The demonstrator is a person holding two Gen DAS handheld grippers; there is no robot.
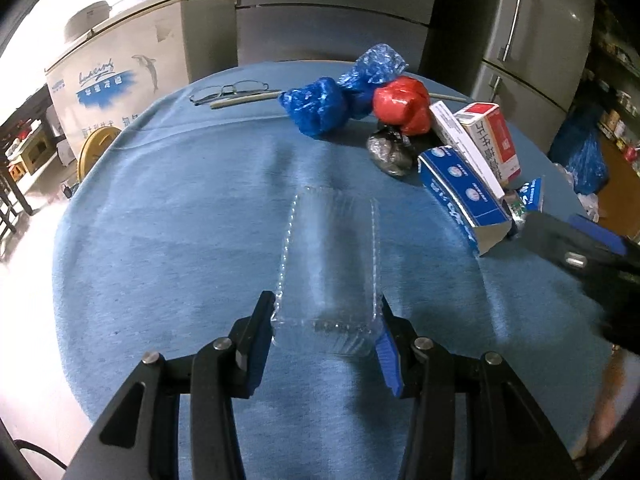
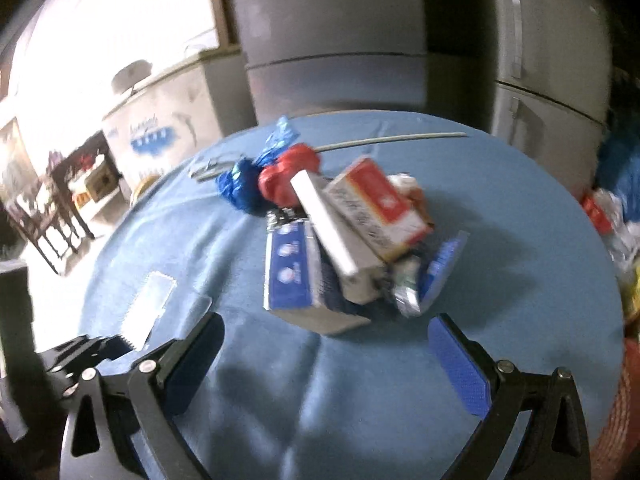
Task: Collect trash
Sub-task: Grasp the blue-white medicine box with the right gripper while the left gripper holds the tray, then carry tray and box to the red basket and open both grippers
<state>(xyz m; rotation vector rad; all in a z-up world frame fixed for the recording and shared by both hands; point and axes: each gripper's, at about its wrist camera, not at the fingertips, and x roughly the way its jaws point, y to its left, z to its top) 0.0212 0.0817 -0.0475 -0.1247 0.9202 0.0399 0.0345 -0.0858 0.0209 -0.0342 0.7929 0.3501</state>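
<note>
A: Trash pile point(image 2: 340, 236) sat far right on table point(image 1: 180, 220); left gripper point(image 1: 326, 320) pinched clear tray point(image 1: 332, 264), near centre.
B: Thin tray could buckle and slip. Right gripper point(image 2: 326, 344) spread, empty.

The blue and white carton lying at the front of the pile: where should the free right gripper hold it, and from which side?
Grip the blue and white carton across its two long side faces, coming from its near open end. It lies flat and long, that end faces the right gripper, and other boxes lean on its far part.
</note>
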